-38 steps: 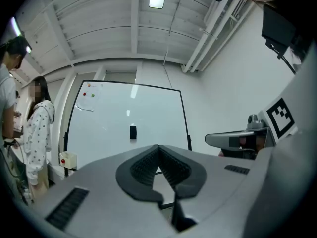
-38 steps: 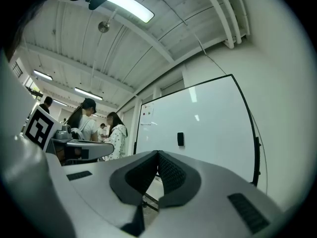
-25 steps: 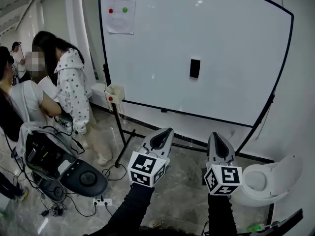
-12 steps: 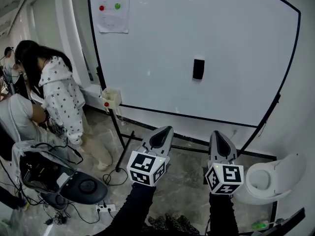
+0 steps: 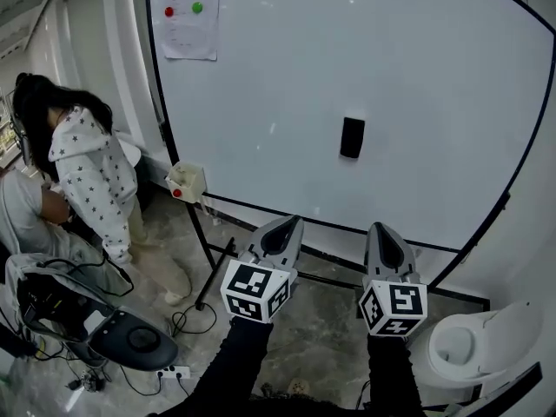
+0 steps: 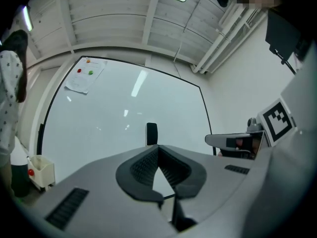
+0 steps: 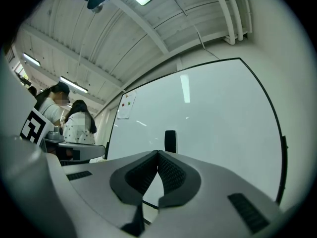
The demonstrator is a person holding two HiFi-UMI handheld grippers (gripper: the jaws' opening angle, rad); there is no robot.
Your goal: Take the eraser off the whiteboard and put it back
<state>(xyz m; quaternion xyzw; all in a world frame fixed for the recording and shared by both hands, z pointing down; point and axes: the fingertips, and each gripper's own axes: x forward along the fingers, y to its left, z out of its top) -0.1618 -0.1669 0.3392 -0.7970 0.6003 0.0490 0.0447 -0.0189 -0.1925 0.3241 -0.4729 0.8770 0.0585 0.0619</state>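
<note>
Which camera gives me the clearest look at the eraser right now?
The head view: the eraser sits whole and unobstructed on the whiteboard. Both gripper views show it small, right above the tips of the closed jaws, with its lower end probably cut off.

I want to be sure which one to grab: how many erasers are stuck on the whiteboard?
1. The black eraser sits upright, right of the whiteboard middle. The views together show nearly the whole board, so another hidden one is unlikely.
</note>
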